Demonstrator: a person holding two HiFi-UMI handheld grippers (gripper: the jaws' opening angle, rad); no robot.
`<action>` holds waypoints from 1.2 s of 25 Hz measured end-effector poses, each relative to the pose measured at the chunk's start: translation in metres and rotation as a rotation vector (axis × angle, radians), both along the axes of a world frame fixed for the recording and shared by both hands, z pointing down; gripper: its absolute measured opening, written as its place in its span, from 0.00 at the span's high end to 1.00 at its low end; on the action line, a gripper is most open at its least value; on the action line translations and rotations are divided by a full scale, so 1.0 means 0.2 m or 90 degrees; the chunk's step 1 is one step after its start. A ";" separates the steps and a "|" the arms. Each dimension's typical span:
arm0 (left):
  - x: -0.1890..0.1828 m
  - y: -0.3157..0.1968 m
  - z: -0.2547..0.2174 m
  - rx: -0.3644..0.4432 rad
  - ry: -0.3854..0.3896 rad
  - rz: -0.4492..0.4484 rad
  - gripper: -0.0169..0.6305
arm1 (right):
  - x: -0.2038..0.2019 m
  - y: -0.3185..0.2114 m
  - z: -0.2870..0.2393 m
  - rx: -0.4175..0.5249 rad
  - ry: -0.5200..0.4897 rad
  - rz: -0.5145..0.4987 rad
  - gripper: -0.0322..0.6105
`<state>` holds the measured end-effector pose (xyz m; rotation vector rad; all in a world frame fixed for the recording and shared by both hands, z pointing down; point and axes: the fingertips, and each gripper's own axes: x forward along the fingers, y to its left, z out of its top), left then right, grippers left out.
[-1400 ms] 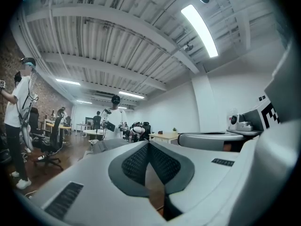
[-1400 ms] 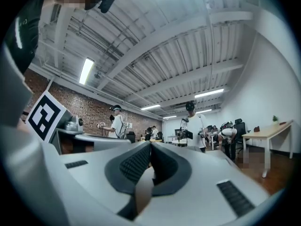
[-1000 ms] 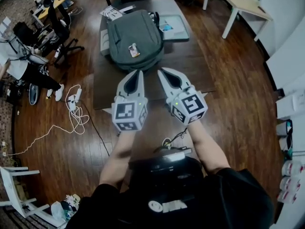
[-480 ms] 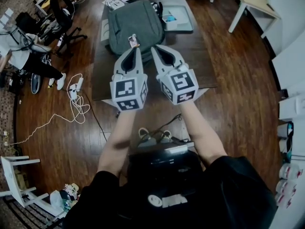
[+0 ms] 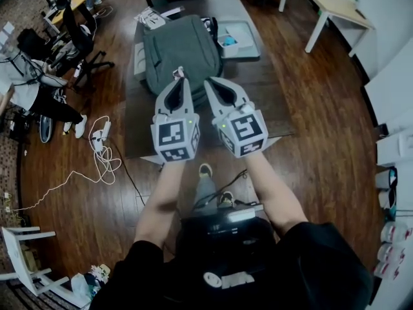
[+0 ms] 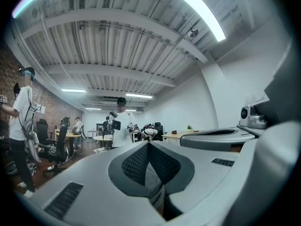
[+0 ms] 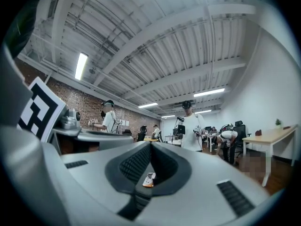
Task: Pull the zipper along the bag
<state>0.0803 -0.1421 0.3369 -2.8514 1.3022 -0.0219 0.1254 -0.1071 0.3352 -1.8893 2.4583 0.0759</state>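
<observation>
**Closing in on the bag, both hands empty**

Over the last second I have carried both grippers up the frame. In the head view my left gripper [image 5: 180,82] and right gripper [image 5: 211,84] now overlap the near edge of the grey-green fabric backpack [image 5: 182,41], where before they hung short of it. The bag lies flat in the upper middle of the frame on the dark wooden table [image 5: 261,86]. So the approach looks nearly done, but the zipper work has not begun (I cannot pick out a zip pull anywhere yet).

Both pairs of fingers are pressed tip to tip with nothing between them, so they must part before they can take a pull.

Only the head view shows the backpack whole. My gripper views look level across the room, at ceiling lights and people standing. The right gripper view does show a small white-and-orange scrap [image 7: 149,179] in the hollow behind the closed tips, probably a tag on the bag.
</observation>
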 end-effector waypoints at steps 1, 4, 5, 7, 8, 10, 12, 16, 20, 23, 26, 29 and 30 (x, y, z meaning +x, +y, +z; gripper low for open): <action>0.01 -0.04 0.02 -0.003 -0.002 0.003 0.98 | 0.01 -0.03 0.01 -0.003 0.002 0.002 0.94; 0.02 -0.16 0.09 -0.007 -0.014 0.012 0.98 | 0.04 -0.12 0.06 -0.015 0.004 0.009 0.94; 0.02 -0.21 0.11 -0.009 -0.021 0.018 0.98 | 0.06 -0.16 0.07 -0.019 0.004 0.013 0.94; 0.04 -0.31 0.16 -0.013 -0.043 0.041 0.98 | 0.08 -0.24 0.10 -0.027 0.008 0.020 0.94; 0.05 -0.35 0.18 -0.015 -0.058 0.060 0.98 | 0.09 -0.28 0.11 -0.029 0.010 0.023 0.94; 0.09 -0.43 0.23 -0.014 -0.089 0.109 0.96 | 0.12 -0.35 0.13 -0.031 0.016 0.032 0.94; 0.13 -0.52 0.27 -0.019 -0.108 0.152 0.73 | 0.16 -0.42 0.14 -0.037 0.018 0.045 0.94; 0.19 -0.70 0.36 -0.049 -0.135 0.199 0.64 | 0.22 -0.55 0.16 -0.042 0.028 0.069 0.94; 0.26 -0.82 0.47 -0.064 -0.166 0.232 0.64 | 0.33 -0.63 0.23 -0.066 0.058 0.111 0.94; 0.31 -0.87 0.57 -0.086 -0.191 0.256 0.64 | 0.44 -0.67 0.27 -0.087 0.104 0.143 0.94; 0.34 -0.90 0.64 -0.110 -0.205 0.268 0.64 | 0.57 -0.73 0.37 -0.127 0.146 0.154 0.91; 0.36 -0.90 0.69 -0.116 -0.225 0.269 0.64 | 0.70 -0.82 0.52 -0.173 0.171 0.145 0.88; 0.36 -0.90 0.70 -0.114 -0.232 0.269 0.64 | 0.75 -0.86 0.58 -0.189 0.180 0.141 0.83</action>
